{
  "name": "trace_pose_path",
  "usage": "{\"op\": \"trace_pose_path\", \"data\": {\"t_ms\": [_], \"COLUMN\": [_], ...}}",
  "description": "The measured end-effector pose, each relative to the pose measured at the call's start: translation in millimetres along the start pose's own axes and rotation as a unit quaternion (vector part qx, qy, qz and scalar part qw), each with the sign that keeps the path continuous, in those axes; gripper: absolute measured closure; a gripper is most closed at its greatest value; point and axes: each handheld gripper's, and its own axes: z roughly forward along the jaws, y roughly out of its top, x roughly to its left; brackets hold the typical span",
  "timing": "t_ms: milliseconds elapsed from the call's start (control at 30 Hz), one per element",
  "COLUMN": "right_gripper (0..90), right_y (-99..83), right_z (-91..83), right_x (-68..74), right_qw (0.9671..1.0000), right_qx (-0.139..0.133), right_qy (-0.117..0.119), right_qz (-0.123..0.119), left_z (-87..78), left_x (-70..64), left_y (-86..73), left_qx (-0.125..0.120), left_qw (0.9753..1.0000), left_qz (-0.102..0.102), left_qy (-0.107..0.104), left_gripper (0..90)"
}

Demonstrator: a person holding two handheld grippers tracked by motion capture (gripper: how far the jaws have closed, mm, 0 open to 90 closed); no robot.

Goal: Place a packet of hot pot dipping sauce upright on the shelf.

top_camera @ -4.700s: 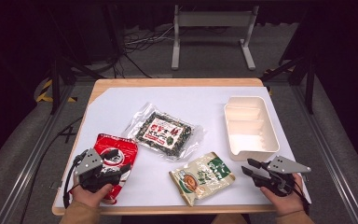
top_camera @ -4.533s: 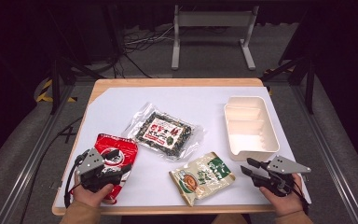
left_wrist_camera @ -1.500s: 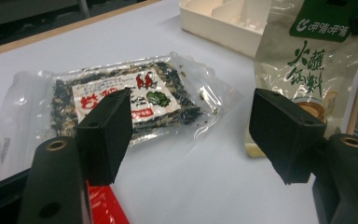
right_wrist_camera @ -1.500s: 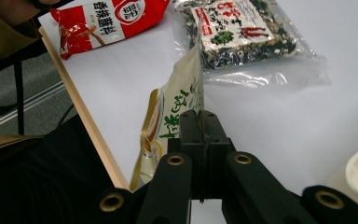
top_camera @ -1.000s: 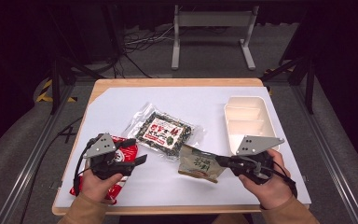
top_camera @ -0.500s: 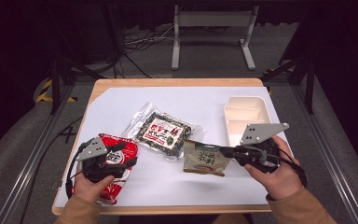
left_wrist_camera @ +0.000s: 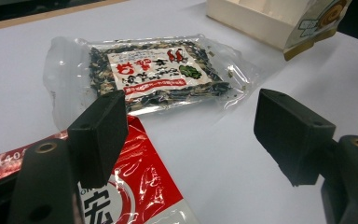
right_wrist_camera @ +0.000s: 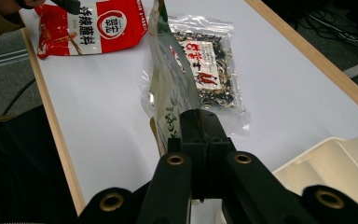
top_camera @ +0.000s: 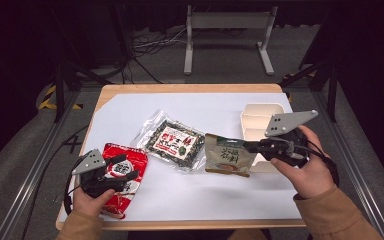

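Observation:
My right gripper is shut on the edge of a green and cream snack packet, which hangs lifted off the table, next to the cream tray. In the right gripper view the packet stands edge-on above the shut jaws. My left gripper is open and hovers over a red packet at the table's front left. In the left gripper view its jaws stand wide apart over the red packet. A clear bag of dark mixed grains lies flat in the middle.
The cream tray has several compartments and sits at the right side of the white table top. The table's wooden edge runs along the back. A metal stand and cables are on the floor beyond.
My right gripper took hold of the green packet at the front, lifted it and carried it right and back toward the tray. My left gripper opened and stayed over the red packet.

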Motion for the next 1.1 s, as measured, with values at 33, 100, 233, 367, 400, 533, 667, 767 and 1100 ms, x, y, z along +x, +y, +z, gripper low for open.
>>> {"op": "trace_pose_path", "data": {"t_ms": [33, 100, 233, 367, 400, 533, 667, 767, 1100], "right_gripper": [90.0, 90.0, 90.0, 90.0, 90.0, 90.0, 90.0, 90.0, 90.0], "right_y": [0.0, 2.2, 6.6, 9.8, 10.3, 11.5, 13.0, 14.9, 22.1], "right_z": [0.0, -2.2, -6.3, -9.8, -10.7, -14.5, -19.6, -22.0, -29.1], "right_x": [0.0, -4.0, -11.3, -16.9, -18.8, -26.9, -36.4, -39.5, -58.1], "right_qw": [1.0000, 1.0000, 0.9999, 0.9996, 0.9996, 0.9995, 0.9993, 0.9990, 0.9973], "right_qx": [0.000, 0.002, 0.006, 0.009, 0.008, 0.004, -0.003, -0.002, 0.000], "right_qy": [0.000, -0.001, -0.007, -0.014, -0.015, -0.020, -0.027, -0.034, -0.061], "right_qz": [0.000, -0.002, -0.014, -0.022, -0.023, -0.024, -0.026, -0.030, -0.042], "left_z": [-0.5, -1.1, -1.6, -2.8, -2.9, -3.7, -3.9, -3.9, -4.7], "left_x": [1.0, 1.6, 3.3, 3.8, 3.9, 6.4, 6.8, 6.6, 8.3], "left_y": [-0.2, -1.4, -2.4, -2.8, -3.4, -4.4, -5.1, -5.8, -7.0], "left_qx": [0.000, 0.000, 0.002, 0.000, -0.003, -0.002, -0.002, -0.001, -0.003], "left_qw": [1.0000, 1.0000, 1.0000, 0.9999, 0.9999, 0.9999, 0.9998, 0.9998, 0.9996], "left_qz": [0.002, -0.003, 0.001, -0.002, -0.008, -0.008, -0.011, -0.014, -0.022], "left_qy": [0.001, 0.004, 0.007, 0.010, 0.010, 0.015, 0.014, 0.014, 0.017], "left_gripper": [26.6, 26.6, 26.3, 26.3, 26.3, 26.3, 26.3, 26.3, 26.7]}}
